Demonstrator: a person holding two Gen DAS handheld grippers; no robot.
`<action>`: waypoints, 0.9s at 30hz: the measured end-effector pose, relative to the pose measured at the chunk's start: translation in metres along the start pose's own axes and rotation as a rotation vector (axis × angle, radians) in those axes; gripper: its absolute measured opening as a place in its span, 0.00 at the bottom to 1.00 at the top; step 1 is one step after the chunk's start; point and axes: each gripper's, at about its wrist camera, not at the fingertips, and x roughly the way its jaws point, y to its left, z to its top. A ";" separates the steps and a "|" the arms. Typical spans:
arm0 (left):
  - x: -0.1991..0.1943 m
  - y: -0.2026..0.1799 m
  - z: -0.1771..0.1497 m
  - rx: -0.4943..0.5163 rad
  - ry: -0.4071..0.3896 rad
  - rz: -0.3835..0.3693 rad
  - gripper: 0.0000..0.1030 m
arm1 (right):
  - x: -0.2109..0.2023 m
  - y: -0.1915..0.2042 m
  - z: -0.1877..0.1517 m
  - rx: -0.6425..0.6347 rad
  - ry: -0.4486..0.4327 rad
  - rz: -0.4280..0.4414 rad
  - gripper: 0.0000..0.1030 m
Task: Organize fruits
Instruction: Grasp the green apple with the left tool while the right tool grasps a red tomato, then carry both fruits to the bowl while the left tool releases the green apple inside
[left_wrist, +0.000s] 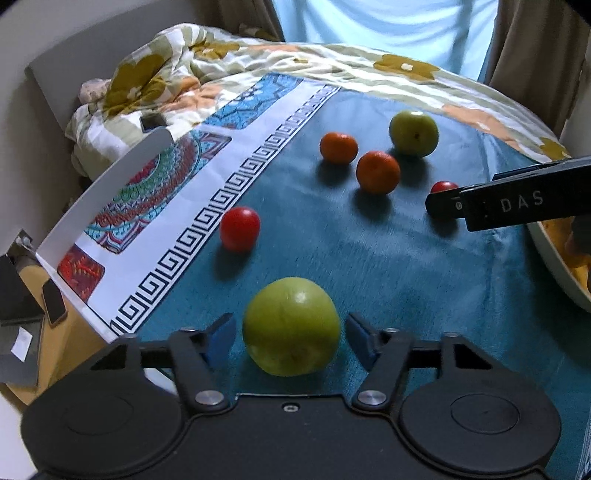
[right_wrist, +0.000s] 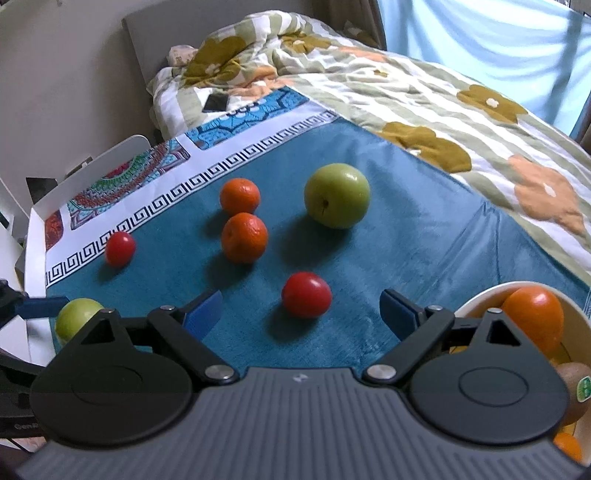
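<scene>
Fruit sorting: both tongs spread wide, nothing gripped yet.

Left tongs (left_wrist: 291, 334): jaws released, blue pads either side of the near green apple (left_wrist: 291, 326), apparently not touching it, though blur hides the gap. Right tongs (right_wrist: 301, 312): jaws released, framing the near red tomato (right_wrist: 306, 294). Beyond, on the teal mat (right_wrist: 424, 236): two mandarins (right_wrist: 244, 237), a far green apple (right_wrist: 337, 195), a second tomato (right_wrist: 120, 249). Bowl (right_wrist: 476, 299) at right holds an orange (right_wrist: 533, 314) and a kiwi (right_wrist: 576, 387). Advice: centre the apple between the pads, close gently at its widest girth since round fruit rolls, then lift straight toward the bowl.
</scene>
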 end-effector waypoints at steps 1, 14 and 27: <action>0.001 0.001 0.000 -0.004 0.005 -0.006 0.57 | 0.002 0.001 0.000 -0.003 0.003 -0.001 1.00; 0.001 -0.002 0.000 -0.001 -0.002 0.006 0.57 | 0.018 0.001 -0.003 -0.005 0.033 0.003 0.76; 0.001 -0.002 0.001 -0.003 -0.004 0.004 0.56 | 0.025 -0.001 -0.002 0.011 0.007 -0.013 0.47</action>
